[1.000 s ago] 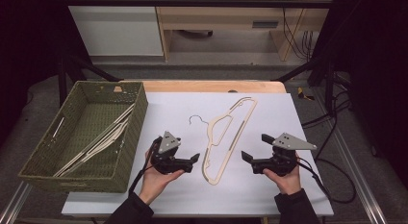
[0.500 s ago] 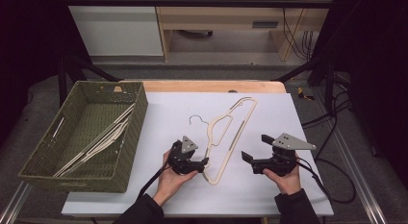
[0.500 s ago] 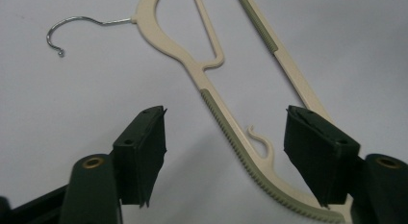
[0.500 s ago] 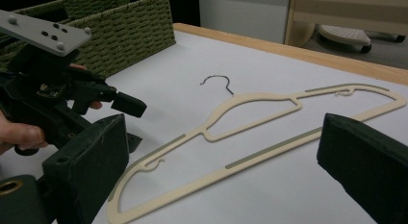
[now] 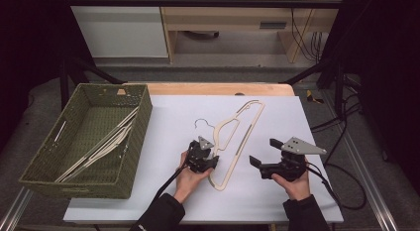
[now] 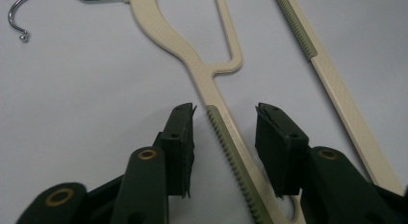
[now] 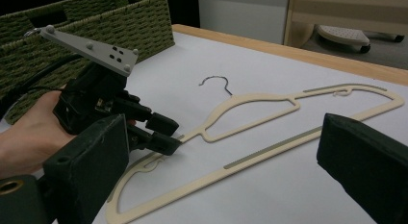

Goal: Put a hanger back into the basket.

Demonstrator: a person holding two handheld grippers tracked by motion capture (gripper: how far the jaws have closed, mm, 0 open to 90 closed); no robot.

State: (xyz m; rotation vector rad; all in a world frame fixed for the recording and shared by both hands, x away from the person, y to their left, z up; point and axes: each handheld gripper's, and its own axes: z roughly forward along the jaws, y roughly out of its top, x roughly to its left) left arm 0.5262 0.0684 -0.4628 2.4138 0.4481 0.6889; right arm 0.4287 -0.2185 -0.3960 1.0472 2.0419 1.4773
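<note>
A cream plastic hanger (image 5: 242,142) with a metal hook lies flat on the white table. My left gripper (image 5: 210,160) is open at the hanger's near left arm. In the left gripper view its jaws (image 6: 225,113) straddle the arm's green ribbed strip, and the pads stand apart from it on both sides; the hanger's shoulder (image 6: 168,31) runs up towards the hook. My right gripper (image 5: 265,151) is held open just right of the hanger, with nothing between its jaws (image 7: 226,152). The right gripper view looks across the hanger (image 7: 269,149) at the left gripper (image 7: 161,132).
A green woven basket (image 5: 141,137) stands at the table's left and holds several cream hangers (image 5: 99,146). The basket (image 7: 120,22) also rises behind the left hand. A wooden edge (image 5: 218,88) borders the table's far side. Black cables (image 5: 346,191) trail off to the right.
My left gripper has moved right and turned onto the hanger, so its open jaws now straddle the near arm. The right gripper and the hanger have stayed put.
</note>
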